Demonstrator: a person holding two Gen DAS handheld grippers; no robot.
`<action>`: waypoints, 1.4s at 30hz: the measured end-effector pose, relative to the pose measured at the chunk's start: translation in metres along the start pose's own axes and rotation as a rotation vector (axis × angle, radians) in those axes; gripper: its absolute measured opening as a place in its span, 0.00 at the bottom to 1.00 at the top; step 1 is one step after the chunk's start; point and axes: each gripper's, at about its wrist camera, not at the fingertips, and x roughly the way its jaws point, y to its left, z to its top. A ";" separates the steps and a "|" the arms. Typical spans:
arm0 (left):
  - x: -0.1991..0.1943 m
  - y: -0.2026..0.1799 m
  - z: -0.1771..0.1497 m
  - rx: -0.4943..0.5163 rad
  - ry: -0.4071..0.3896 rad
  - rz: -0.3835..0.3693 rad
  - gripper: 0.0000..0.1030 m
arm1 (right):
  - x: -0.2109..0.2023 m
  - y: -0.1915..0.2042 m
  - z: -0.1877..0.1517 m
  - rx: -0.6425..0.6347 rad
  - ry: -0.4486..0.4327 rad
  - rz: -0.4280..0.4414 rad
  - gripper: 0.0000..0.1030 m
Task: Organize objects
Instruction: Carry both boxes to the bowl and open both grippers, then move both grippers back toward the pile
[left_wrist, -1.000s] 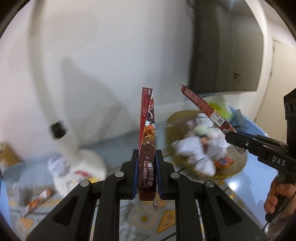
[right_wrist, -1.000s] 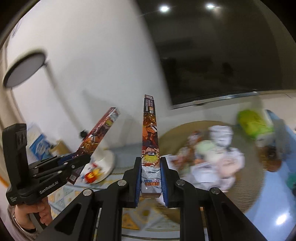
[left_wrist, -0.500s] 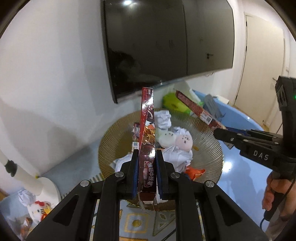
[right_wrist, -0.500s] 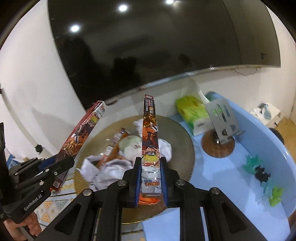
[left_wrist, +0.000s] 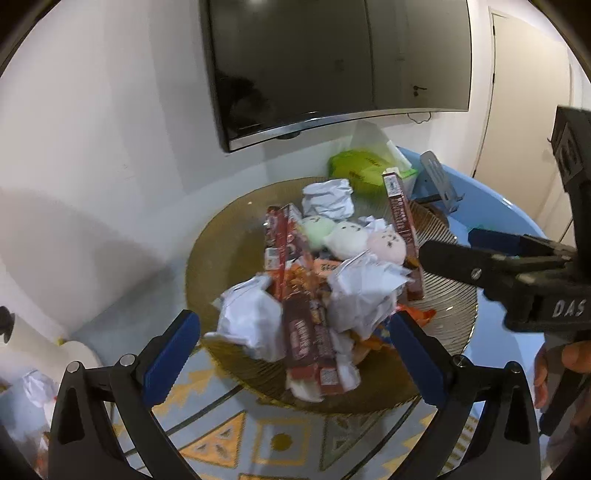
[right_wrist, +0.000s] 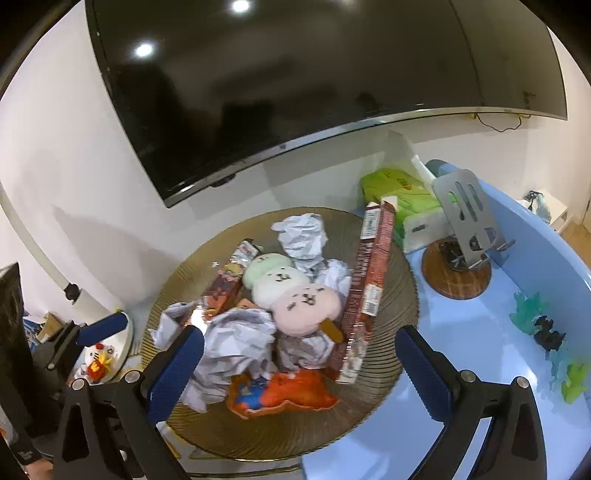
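With both sets of jaws springing apart, the left gripper (left_wrist: 295, 328) stands wide and has nothing pressed between its blue pads (left_wrist: 171, 356). The long dark-red printed carton (left_wrist: 308, 341) lies loose between them, its near end over the near rim of the round ribbed golden glass dish (left_wrist: 207, 258), tilted across the crumpled white paper balls (left_wrist: 251, 321).

Over to the right gripper (right_wrist: 299, 363): its jaws are opening too, the pads well apart and bare. The second slim red-brown carton (right_wrist: 369, 280) rests in the dish on its right side, leaning lengthwise against the pile, its far end up by the far rim.

At the middle of the dish sits the plush skewer of three soft balls, green, white and pink (right_wrist: 284, 288), with more crumpled paper (right_wrist: 303, 236) behind it toward the far rim. A flat orange printed pouch (right_wrist: 280, 391) lies at the near side of the dish. A third printed carton (right_wrist: 229, 277) slants along the left of the plush.

Beyond the far rim stands a green tissue pack (right_wrist: 402, 192); to the right of the dish, on the light-blue worktop (right_wrist: 461, 332), a grey metal phone stand on a round wooden base (right_wrist: 461, 236). Above the dish, a dark wall-mounted screen (right_wrist: 295, 74) fills the wall.

In the left wrist view a hand (left_wrist: 565, 363) grips the right gripper's handle, to the right of the dish.
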 end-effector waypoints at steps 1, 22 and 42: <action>0.002 0.001 0.001 0.000 0.002 0.002 0.99 | 0.000 0.004 0.000 -0.005 0.004 0.000 1.00; -0.101 0.132 -0.048 -0.162 -0.005 0.178 0.99 | -0.010 0.151 -0.020 -0.143 0.003 0.104 1.00; -0.177 0.319 -0.197 -0.489 0.017 0.417 0.99 | 0.054 0.321 -0.105 -0.351 0.108 0.207 1.00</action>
